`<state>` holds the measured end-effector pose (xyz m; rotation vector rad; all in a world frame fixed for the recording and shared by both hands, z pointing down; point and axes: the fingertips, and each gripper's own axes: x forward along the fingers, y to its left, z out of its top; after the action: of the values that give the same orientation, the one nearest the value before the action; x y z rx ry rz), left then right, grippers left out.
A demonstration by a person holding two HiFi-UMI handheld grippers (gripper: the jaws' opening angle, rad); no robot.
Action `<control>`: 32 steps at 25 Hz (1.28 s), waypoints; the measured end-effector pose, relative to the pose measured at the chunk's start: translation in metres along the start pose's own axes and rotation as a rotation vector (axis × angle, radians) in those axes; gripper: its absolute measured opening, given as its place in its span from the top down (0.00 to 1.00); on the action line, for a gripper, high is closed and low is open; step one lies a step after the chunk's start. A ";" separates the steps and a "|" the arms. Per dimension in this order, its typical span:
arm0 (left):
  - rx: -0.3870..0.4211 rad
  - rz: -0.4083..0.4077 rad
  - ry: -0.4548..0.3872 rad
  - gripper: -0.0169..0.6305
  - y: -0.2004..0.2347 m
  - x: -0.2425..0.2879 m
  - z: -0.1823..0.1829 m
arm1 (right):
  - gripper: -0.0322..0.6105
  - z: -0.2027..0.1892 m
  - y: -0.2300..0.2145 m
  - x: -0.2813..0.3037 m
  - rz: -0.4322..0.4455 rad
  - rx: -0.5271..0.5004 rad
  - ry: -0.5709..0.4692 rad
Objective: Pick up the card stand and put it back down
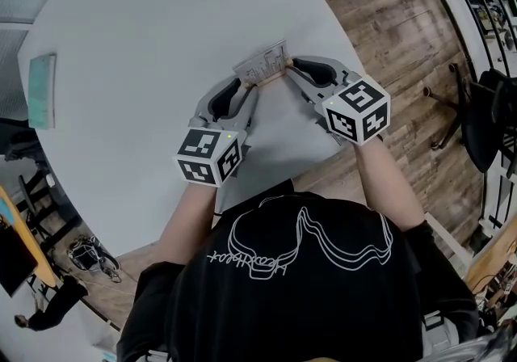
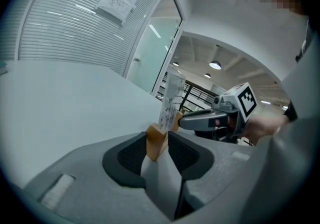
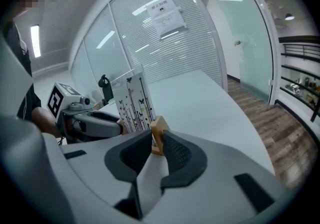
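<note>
Left fingers (image 2: 131, 155): closed on one end of the stand (image 1: 264, 66), with both dark pads bearing on the side faces of its wooden base (image 2: 156, 143) and no gap visible either side. Right fingers (image 3: 175, 154): closed on the opposite end of the same base, the wood pinched between the pad tips. The two pairs face each other along the base with the upright printed card (image 3: 132, 100) between them, untouched by either. The stand is near the far edge of the white bench (image 1: 161, 45); whether it rests on the surface or is just clear of it cannot be determined. Assessment: the item is light and the wooden base is stiff, offering flat, firm faces for holding. The card is thin, likely to bend and possibly loose in its slot. Hold at the base ends only, keeping it level.
</note>
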<state>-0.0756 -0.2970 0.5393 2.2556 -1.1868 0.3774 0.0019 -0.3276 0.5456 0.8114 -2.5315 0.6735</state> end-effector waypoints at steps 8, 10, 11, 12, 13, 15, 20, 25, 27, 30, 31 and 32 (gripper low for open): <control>0.019 0.000 0.005 0.79 0.000 0.001 0.000 | 0.84 0.001 -0.002 -0.001 -0.016 -0.028 0.005; 0.020 0.008 0.003 0.79 0.000 0.002 0.000 | 0.84 0.001 -0.003 -0.001 -0.021 -0.044 0.003; 0.021 0.013 0.002 0.79 0.001 0.000 0.000 | 0.85 0.002 -0.001 -0.001 -0.025 -0.057 0.002; 0.021 0.018 0.002 0.79 0.001 -0.001 0.001 | 0.85 0.002 0.000 -0.001 -0.031 -0.075 0.004; 0.019 0.022 0.003 0.79 0.001 -0.001 0.001 | 0.85 0.003 0.001 -0.001 -0.037 -0.094 0.006; 0.013 0.028 0.006 0.79 0.001 0.002 0.001 | 0.86 0.002 -0.002 -0.001 -0.049 -0.123 0.010; 0.023 0.034 0.017 0.79 0.003 0.007 -0.003 | 0.86 -0.003 -0.006 0.002 -0.060 -0.136 0.010; 0.033 0.028 0.014 0.79 -0.002 0.002 0.004 | 0.86 0.004 -0.002 -0.005 -0.070 -0.139 -0.013; 0.034 0.028 0.012 0.79 -0.005 -0.002 0.005 | 0.86 0.005 0.001 -0.009 -0.070 -0.143 -0.018; 0.033 0.031 0.015 0.79 -0.010 -0.004 0.005 | 0.86 0.005 0.004 -0.015 -0.074 -0.155 -0.027; 0.033 0.031 0.018 0.79 -0.012 -0.004 0.004 | 0.86 0.004 0.004 -0.018 -0.076 -0.159 -0.029; 0.034 0.031 0.019 0.80 -0.015 -0.004 0.003 | 0.86 0.002 0.004 -0.020 -0.077 -0.161 -0.032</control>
<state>-0.0656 -0.2893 0.5297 2.2597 -1.2157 0.4341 0.0140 -0.3172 0.5324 0.8635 -2.5292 0.4293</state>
